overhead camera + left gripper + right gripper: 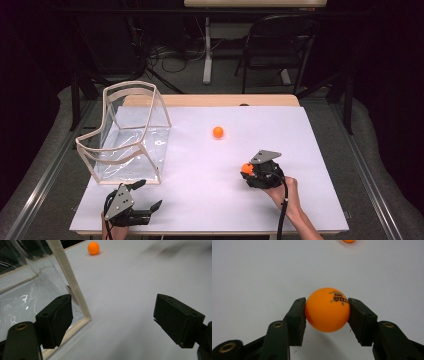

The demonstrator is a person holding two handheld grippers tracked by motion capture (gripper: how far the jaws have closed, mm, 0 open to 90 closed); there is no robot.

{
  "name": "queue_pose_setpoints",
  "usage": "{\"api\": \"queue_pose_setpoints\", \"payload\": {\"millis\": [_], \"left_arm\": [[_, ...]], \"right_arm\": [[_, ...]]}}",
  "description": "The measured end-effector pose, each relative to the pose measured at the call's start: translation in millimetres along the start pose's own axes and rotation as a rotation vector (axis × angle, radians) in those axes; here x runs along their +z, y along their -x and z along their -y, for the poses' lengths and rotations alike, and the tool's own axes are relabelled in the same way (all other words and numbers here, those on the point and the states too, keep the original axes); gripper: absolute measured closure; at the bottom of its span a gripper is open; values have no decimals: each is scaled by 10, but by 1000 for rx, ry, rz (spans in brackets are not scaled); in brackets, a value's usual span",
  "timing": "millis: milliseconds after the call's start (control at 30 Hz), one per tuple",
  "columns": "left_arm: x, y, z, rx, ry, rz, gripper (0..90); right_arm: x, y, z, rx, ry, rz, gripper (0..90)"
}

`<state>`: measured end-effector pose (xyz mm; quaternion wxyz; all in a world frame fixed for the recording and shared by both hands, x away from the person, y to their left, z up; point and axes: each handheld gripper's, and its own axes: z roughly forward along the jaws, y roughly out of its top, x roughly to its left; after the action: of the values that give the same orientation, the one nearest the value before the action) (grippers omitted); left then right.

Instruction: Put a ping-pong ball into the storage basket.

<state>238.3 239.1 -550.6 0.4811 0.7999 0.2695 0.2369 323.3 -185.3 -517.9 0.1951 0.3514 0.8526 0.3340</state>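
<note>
An orange ping-pong ball (327, 309) with black print is clamped between the two black pads of my right gripper (327, 315), just above the white table sheet. From above, that ball (246, 168) shows at the front of the right gripper (250, 172), right of centre. A second orange ball (218, 132) lies loose on the sheet farther back, also seen as the free ball (93, 248) and at the top edge as an orange ball (349, 240). My left gripper (150, 195) rests at the front left, open with nothing between its jaws, its gap (112, 317) beside the clear box.
A clear plastic box with a pale frame (127, 135) stands at the left of the white sheet (280, 125); its corner post (68, 280) is close to my left jaw. A dark chair (277, 45) and table legs stand beyond the far edge.
</note>
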Motion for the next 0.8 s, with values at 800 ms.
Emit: {"api": "queue_pose_setpoints", "payload": {"millis": [800], "left_arm": [[-14, -7, -1, 2, 6, -7, 160]], "right_arm": [[174, -120, -180, -40, 0, -38, 498]]}}
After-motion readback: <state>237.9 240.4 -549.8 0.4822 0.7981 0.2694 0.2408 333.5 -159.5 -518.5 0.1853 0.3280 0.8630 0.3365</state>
